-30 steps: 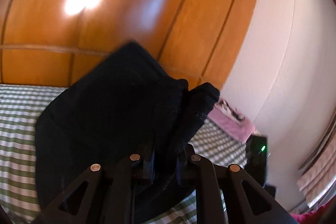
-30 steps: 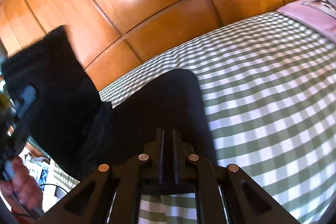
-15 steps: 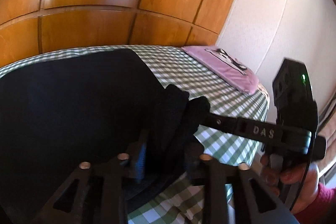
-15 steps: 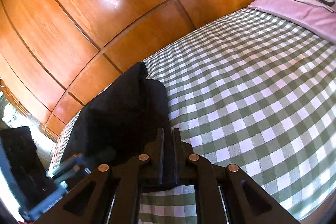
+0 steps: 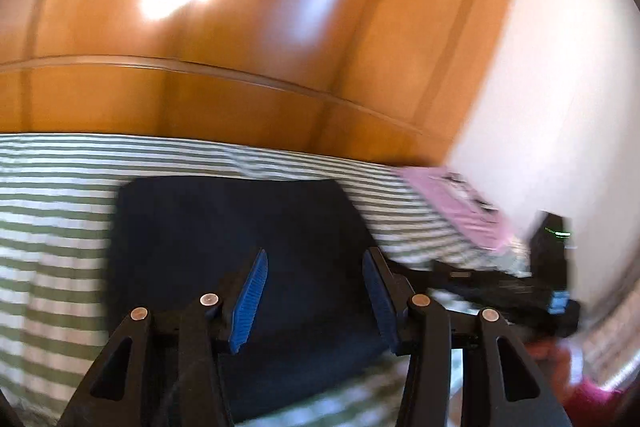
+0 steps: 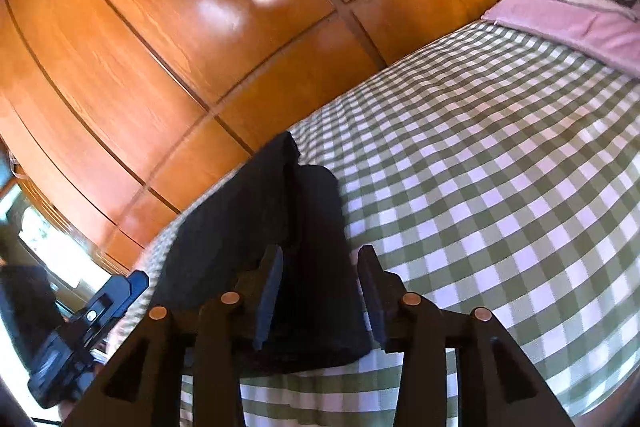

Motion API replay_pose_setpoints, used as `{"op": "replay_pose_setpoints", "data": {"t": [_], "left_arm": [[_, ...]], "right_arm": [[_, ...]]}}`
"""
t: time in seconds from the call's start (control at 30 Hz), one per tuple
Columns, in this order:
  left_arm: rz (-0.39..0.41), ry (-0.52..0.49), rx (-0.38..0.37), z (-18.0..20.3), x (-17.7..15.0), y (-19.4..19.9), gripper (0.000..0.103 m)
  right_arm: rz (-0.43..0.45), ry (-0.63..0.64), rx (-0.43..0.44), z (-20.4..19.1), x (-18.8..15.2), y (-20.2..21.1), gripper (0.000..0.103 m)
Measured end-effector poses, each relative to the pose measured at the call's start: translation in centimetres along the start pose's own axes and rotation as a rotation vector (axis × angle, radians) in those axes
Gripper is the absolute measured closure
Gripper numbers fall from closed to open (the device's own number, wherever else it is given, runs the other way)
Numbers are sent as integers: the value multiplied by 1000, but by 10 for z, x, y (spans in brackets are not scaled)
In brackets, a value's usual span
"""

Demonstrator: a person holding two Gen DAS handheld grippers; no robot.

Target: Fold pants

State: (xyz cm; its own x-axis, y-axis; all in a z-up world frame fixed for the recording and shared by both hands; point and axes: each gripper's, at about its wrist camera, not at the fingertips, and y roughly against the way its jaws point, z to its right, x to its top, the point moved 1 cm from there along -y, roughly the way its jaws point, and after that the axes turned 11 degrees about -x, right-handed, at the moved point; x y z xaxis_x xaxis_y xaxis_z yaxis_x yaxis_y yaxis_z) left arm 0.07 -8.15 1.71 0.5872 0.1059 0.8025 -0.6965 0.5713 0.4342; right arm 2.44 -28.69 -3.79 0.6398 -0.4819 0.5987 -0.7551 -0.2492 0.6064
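The dark navy pants (image 5: 224,227) lie folded flat on the green-and-white checked bed (image 5: 48,211). My left gripper (image 5: 314,263) hovers over their near edge, jaws opening, blue pads apart and clear of the cloth. In the right wrist view the same pants (image 6: 260,211) stretch away as a long dark strip. My right gripper (image 6: 320,259) is over their near end, jaws opening, with the cloth lying below and between the fingers but not pressed. The right gripper's body (image 5: 512,287) shows at the right of the left view, and the left gripper (image 6: 92,315) at the lower left of the right view.
Glossy wooden wardrobe panels (image 6: 200,27) run behind the bed. A pink pillow (image 6: 580,15) lies at the head of the bed by a white wall (image 5: 560,87). A person's hand in a red sleeve (image 5: 560,359) holds the right gripper.
Both grippers let go of the pants and their jaws parted. The cloth, held up a second ago, now lies flat on the bed. The left gripper drew back, its view blurred.
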Motion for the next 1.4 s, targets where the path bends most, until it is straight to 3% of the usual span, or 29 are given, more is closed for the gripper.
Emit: {"op": "replay_pose_setpoints", "data": {"t": [0.13,0.23,0.4,0.43,0.5,0.63,0.87,1.03,1.1,1.3,1.4], "left_arm": [[-36,41,167,-37,-7,3,52],[-76,57,224,-53,-21,5,53],[-111,-23,294,-46,-31,-3,52],[-113,-28,301,-46,-30,-5,51],[-113,-13,297,-47,-28,-6,48],[-111,17,291,-49,-27,-7,46],[-117,29,283,-48,-25,-5,46],[-111,28,291,-48,-27,-5,46],[-112,14,300,-46,-29,-6,44],[-110,15,302,-45,-29,-8,40],[-113,16,306,-45,-29,-8,40]], "right_arm": [[-39,10,48,-14,-2,-6,62],[-80,42,30,-25,-7,-15,62],[-111,92,-20,-38,-10,-29,65],[-109,123,-32,-42,-11,-29,69],[-114,209,-64,-52,-12,-31,89],[-97,320,-126,-63,-14,-29,91],[-46,355,-163,-66,-12,-13,95],[-53,377,-254,-52,-15,-21,102],[-74,351,-237,-42,-18,-23,102],[-32,241,-100,-39,-10,-3,100],[-32,235,-79,-45,-6,-6,87]]}}
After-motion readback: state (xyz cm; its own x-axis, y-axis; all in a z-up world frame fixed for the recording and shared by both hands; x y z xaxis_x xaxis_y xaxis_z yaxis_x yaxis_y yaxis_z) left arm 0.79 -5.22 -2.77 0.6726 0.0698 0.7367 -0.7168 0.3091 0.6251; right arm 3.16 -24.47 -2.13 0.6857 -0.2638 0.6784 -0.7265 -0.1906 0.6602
